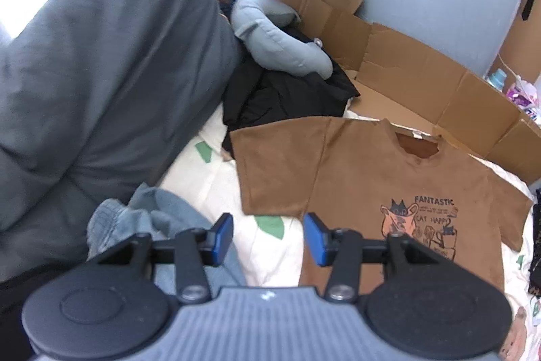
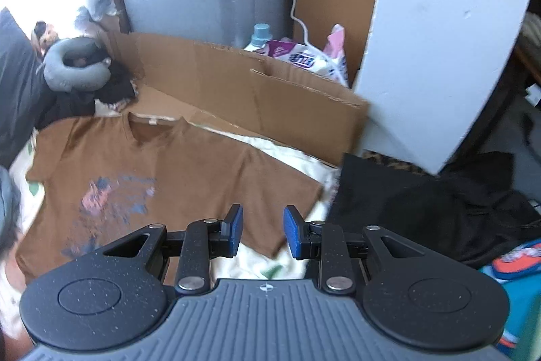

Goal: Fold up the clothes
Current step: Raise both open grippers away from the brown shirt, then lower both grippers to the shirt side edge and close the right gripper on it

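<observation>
Both tongs spread, empty: left gripper, right gripper. Brown T-shirt lies flat; pinch sleeve at 10 o'clock, fold inward.

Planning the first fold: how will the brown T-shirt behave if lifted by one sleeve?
The brown T-shirt lies flat on the bedding, so it probably is thin and floppy and would drape. It looks light. Its matte, suede-like surface probably grips rather than slips.
</observation>
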`<state>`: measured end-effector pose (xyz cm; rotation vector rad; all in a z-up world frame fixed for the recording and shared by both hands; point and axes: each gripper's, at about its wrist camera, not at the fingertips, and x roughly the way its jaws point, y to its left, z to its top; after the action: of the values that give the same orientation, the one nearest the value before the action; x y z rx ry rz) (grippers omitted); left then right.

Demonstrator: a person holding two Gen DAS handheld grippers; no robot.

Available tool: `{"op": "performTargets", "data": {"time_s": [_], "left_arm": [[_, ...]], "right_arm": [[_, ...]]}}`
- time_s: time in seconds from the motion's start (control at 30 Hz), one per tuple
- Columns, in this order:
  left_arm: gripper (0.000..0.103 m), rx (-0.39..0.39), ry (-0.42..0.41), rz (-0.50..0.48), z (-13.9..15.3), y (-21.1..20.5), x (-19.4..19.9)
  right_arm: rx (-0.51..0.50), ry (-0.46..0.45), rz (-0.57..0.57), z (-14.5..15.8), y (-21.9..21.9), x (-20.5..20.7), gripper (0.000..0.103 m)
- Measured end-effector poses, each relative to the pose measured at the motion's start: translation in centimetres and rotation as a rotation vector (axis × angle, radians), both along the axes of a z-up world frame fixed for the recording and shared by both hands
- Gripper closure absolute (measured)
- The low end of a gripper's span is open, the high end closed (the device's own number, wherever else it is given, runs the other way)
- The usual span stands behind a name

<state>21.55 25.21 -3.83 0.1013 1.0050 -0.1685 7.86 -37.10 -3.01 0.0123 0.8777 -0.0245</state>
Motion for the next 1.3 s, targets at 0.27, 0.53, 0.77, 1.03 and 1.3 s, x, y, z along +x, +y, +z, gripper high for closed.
{"op": "performTargets", "data": {"time_s": [0.27,0.53,0.77,1.03,1.3], "left_arm": [[0.042,-0.068,-0.048,0.02,4.5,1.6,-4.7],[0.042,-0.109,-0.032,-0.004,3.4,2.8,-8.0],[0.042,-0.092,0.017,0.008,0.5,4.4,-10.1],[0.038,-0.129,0.088,0.035,-3.8,5.6,-11.2],[0.035,-0.063,0.142,0.005,-6.9,4.5,-11.8]], "right_arm": [[-0.023,-0.04,-0.01,4.0,-0.9,-9.0,0.07],[0.079,-0.06,-0.174,3.4,-1.2,-18.6,0.069],[0.148,-0.067,-0.265,1.2,-1.0,-23.2,0.069],[0.151,-0.055,-0.292,-2.7,0.4,-26.3,0.069],[0.2,0.018,-0.312,-8.0,2.2,-27.7,0.055]]}}
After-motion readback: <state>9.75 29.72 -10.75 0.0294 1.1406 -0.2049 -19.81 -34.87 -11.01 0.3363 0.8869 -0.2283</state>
